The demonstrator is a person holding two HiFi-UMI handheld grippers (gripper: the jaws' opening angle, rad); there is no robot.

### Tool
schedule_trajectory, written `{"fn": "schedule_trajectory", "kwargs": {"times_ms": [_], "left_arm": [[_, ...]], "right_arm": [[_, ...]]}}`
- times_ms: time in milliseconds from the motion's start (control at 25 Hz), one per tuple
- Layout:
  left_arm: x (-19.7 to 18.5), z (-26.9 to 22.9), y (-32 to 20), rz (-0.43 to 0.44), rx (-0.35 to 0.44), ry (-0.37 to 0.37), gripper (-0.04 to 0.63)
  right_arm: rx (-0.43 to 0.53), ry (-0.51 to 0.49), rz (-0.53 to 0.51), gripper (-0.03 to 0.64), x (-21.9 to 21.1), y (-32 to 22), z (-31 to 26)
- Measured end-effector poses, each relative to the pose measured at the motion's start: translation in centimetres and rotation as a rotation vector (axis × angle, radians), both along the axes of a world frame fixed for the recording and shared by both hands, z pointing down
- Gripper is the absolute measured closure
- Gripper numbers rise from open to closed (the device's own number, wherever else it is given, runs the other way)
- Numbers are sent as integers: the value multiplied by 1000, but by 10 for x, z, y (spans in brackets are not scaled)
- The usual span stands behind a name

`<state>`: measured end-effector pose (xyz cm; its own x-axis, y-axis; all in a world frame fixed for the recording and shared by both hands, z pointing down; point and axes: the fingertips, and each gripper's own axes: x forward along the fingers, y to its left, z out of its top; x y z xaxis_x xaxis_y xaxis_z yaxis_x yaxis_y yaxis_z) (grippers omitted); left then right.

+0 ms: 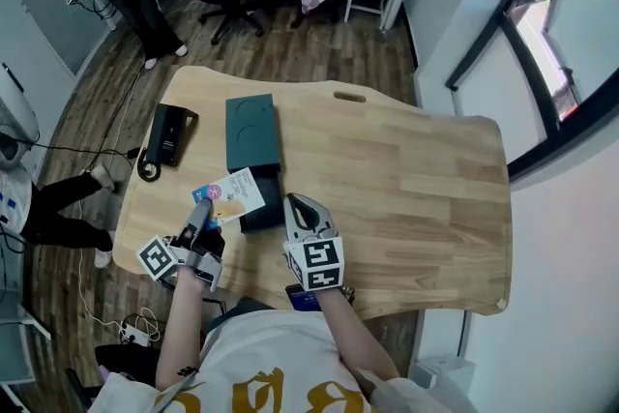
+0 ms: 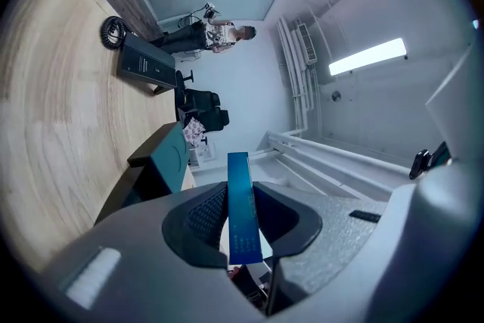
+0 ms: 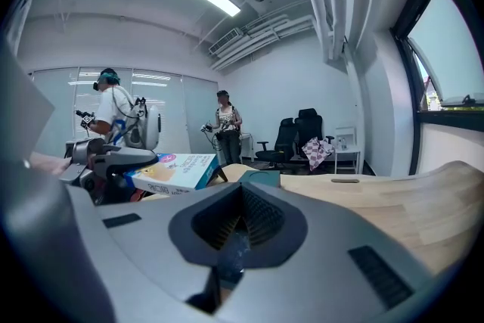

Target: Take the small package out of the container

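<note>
My left tongs (image 1: 203, 211) are clamped edgewise on the small package (image 1: 235, 194); its long axis runs straight ahead of them, towards the open container (image 1: 263, 213) just beyond; my right tongs (image 1: 300, 210), together and empty, flank the container's other side.

We count two grey two-jaw grippers, the left gripper (image 1: 202, 210) and the right gripper (image 1: 298, 206). There is one flat blue-and-white cardboard package (image 1: 232, 196), one dark teal rectangular lid (image 1: 251, 132) and one dark box base (image 1: 261, 211). We also find one black flat case (image 1: 172, 134), one coiled black cable (image 1: 148, 172) and one light wooden table (image 1: 416, 189). Farther off we count two black office chairs (image 3: 286, 136) (image 3: 308, 121) and two other people (image 3: 113, 113) (image 3: 225, 121).
</note>
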<state>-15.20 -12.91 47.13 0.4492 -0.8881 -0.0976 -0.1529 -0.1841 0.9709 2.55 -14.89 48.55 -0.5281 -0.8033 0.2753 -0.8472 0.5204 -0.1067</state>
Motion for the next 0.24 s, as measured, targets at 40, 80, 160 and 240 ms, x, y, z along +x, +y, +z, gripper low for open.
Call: {"fn": "schedule_trajectory", "kwargs": {"times_ms": [40, 80, 160, 240], "left_arm": [[-1, 2, 0, 0, -3, 1, 503], [-2, 3, 0, 1, -6, 2, 503], [-2, 5, -1, 1, -11, 5, 503], [-3, 6, -1, 1, -15, 9, 503]], "right_arm": [[-2, 0, 1, 612, 0, 0, 1], [-3, 1, 1, 612, 0, 0, 2], [-4, 3, 1, 612, -1, 0, 3], [-4, 5, -2, 612, -1, 0, 5]]}}
